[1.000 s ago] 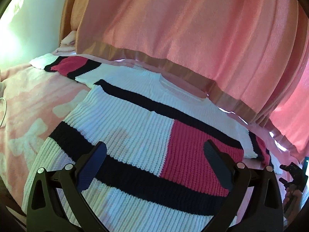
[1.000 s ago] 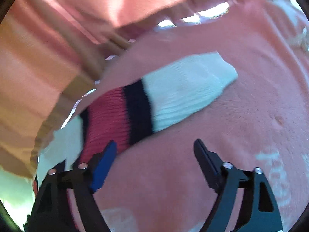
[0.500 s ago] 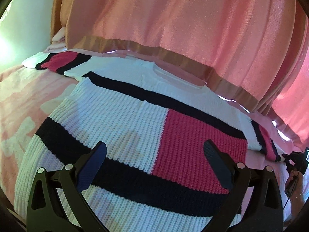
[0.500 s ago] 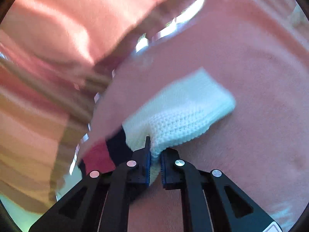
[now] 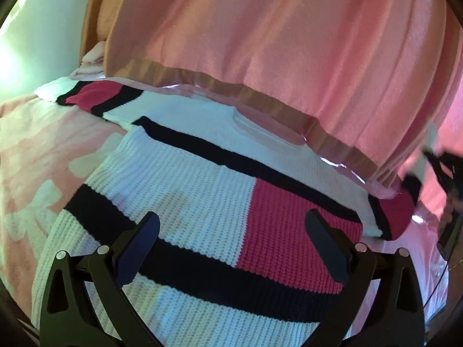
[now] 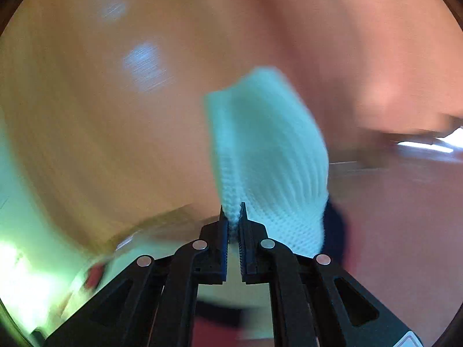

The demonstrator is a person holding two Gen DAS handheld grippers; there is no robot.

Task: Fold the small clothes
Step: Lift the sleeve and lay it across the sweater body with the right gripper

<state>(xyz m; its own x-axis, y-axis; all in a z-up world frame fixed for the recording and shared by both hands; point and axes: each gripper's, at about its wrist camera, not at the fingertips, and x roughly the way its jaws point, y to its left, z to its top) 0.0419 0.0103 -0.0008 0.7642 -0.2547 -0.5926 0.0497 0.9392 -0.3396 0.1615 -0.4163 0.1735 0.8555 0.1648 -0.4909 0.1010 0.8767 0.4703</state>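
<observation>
- Right gripper (image 6: 233, 217): my jaws have just been closing and now pinch the white cuff (image 6: 266, 156) of the sweater's sleeve between the pads. The cuff stands up ahead of the jaws, clear of the bed; the view is blurred, so I cannot tell more of what lies behind it.
- Left gripper (image 5: 231, 248): jaws wide, nothing between them, over the sweater's lower body near the bed's near edge.
- Sweater (image 5: 202, 190): flat on the bed (image 5: 37, 156), hem toward me, neckline toward the far edge under the curtain (image 5: 260, 43). The body's long axis runs from near edge to far edge.
- Far sleeve (image 5: 92, 98): stretched toward the bed's far left corner, well apart from both grippers.
- Key relation, as I judge it: the held sleeve sits at the right edge of the body, so the fold goes leftward across the chest, toward my left gripper. The right hand holds the sleeve; the left is nearer the hem and free to pin it.
</observation>
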